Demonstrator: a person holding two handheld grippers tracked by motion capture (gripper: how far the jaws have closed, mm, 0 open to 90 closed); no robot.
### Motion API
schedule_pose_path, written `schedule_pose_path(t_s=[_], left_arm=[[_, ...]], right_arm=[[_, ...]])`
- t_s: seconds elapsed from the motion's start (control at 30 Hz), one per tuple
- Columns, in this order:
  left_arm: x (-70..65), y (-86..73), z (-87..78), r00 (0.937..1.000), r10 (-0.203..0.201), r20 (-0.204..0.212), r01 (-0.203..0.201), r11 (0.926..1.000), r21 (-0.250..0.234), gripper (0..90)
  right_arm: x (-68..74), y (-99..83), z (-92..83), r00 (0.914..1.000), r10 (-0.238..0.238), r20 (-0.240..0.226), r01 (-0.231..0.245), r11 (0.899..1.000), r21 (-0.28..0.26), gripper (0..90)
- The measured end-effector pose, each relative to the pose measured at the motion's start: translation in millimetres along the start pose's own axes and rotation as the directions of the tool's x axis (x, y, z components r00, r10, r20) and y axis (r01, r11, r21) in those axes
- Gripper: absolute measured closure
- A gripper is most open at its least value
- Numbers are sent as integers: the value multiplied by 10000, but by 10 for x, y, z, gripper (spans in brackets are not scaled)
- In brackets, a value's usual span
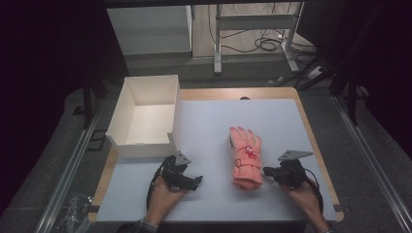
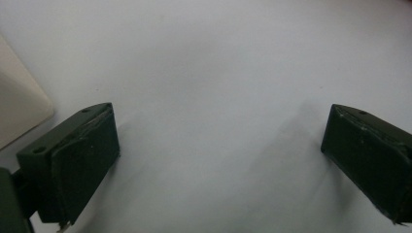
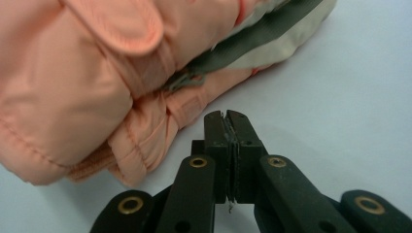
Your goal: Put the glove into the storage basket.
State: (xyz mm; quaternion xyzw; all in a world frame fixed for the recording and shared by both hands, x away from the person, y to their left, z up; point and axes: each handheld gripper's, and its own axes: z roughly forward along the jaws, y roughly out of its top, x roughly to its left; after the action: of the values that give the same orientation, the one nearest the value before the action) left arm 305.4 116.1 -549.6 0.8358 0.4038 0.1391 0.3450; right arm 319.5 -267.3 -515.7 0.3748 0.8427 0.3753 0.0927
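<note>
My right hand-held gripper sits pressed together, empty, beside the glove's cuff; my left is spread — free to assist.

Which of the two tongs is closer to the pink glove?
The right tongs, shut right beside the pink glove at its cuff. The left tongs sit farther off, open, near the white box.

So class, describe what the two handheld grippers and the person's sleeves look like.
Both the left gripper and the right gripper are black, each topped by a grey three-cornered plate with a black cable looping behind. The right one's linkage arms carry brass-coloured rivets. A checked cuff shows at the left wrist.
</note>
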Motion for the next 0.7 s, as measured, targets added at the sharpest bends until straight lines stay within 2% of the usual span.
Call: schedule_pose_path(t_s=[0.17, 0.7], left_arm=[[0, 0, 0, 10000, 1, 4, -1, 10000, 3, 4], [0, 0, 0, 10000, 10, -1, -10, 10000, 4, 4]], right_arm=[[43, -41, 88, 9995, -68, -298, 68, 10000, 1, 882], [180, 41, 273, 9981, -241, -565, 229, 9995, -204, 883]])
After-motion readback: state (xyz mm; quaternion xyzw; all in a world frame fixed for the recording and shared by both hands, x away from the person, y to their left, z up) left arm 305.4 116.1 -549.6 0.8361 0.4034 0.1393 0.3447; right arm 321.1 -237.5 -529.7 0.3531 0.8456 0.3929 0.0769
